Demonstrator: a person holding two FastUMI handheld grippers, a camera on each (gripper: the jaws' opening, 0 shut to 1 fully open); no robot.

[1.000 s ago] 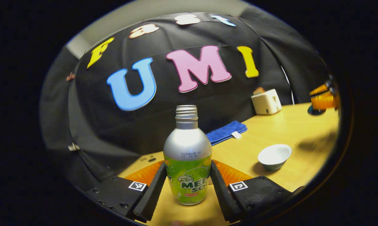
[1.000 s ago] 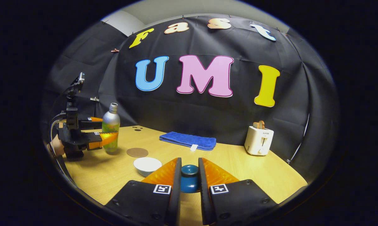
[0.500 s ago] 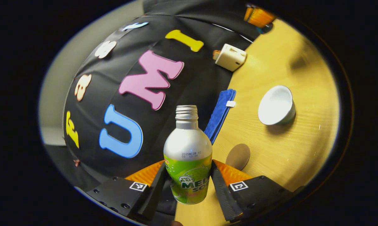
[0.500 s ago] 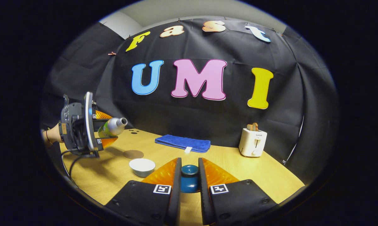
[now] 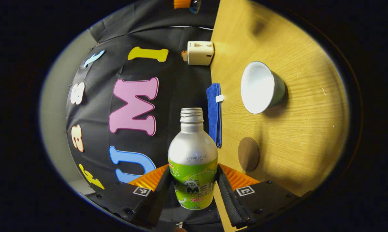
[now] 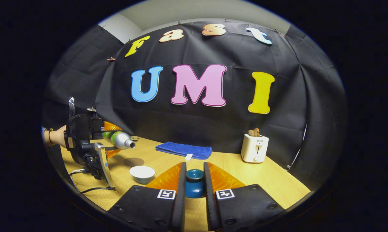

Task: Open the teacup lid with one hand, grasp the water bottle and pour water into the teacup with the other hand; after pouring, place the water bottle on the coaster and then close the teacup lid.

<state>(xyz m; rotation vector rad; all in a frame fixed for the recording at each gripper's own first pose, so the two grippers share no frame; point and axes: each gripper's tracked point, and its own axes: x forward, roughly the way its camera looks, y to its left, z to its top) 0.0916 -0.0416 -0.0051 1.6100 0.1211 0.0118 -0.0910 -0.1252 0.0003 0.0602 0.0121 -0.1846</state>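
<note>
My left gripper is shut on a silver and green water bottle with no cap. In the right gripper view that bottle lies nearly level in the air, mouth pointing right, above and left of the white teacup. The teacup stands open on the wooden table, apart from the bottle's mouth. My right gripper is shut on the blue teacup lid, held to the right of the cup. A round brown coaster lies on the table beside the cup.
A folded blue cloth lies at the table's back by the black wall. A white toaster with bread stands at the back right. A hand holds the left gripper, and its cable trails on the table.
The left gripper has risen with the bottle and tipped it from upright to nearly level, mouth toward the teacup. The right gripper keeps holding the lid, almost still.
</note>
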